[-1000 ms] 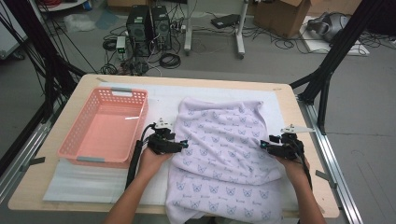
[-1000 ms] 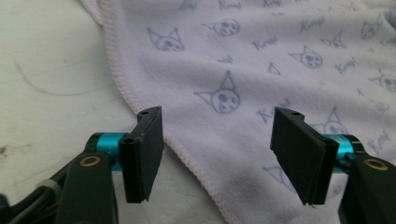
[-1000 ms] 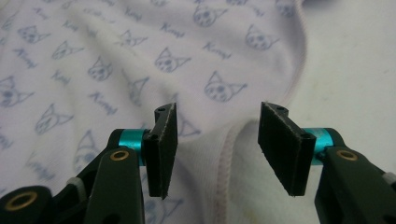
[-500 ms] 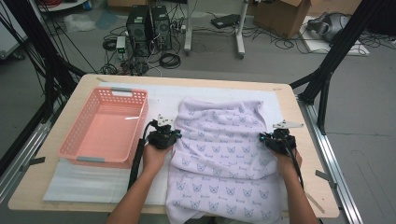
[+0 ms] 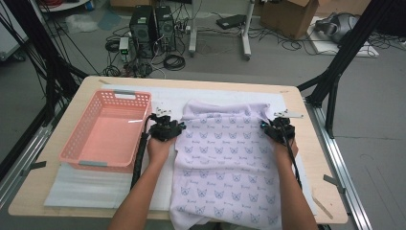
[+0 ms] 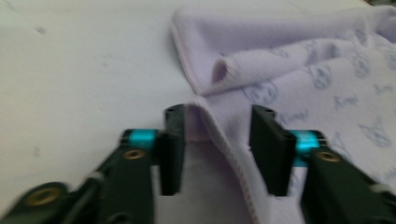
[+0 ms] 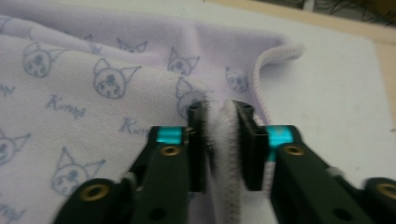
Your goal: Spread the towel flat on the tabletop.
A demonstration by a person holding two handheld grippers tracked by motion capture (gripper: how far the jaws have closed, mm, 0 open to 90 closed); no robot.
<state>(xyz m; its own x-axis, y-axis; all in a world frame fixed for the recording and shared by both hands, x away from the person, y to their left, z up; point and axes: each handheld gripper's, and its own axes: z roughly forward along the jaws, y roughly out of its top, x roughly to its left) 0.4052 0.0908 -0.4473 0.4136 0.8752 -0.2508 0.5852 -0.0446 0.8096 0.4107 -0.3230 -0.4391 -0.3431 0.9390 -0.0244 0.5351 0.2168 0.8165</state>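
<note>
A lavender towel [image 5: 225, 163] printed with blue cat faces lies spread on the table, its near end hanging over the front edge. My left gripper [image 5: 176, 128] is at the towel's left edge. In the left gripper view its jaws [image 6: 217, 140] stand apart after just opening, and the hemmed edge [image 6: 219, 135] runs loosely between them. My right gripper [image 5: 267, 127] sits at the right edge. Its jaws [image 7: 219, 126] have also just been opening, and a thick fold of towel [image 7: 224, 154] stands in the narrow gap, unpinched.
A pink plastic basket [image 5: 98, 164] stands empty at the table's left, close to my left hand. A white mat [image 5: 95, 187] lies under the towel and basket. Bare wood [image 5: 325, 163] shows along the right edge. Cables and computer cases are on the floor beyond.
Both grippers have slid away from me along the towel's side edges, the right one also inward. Each pinched its edge half a second ago and has since let go.
</note>
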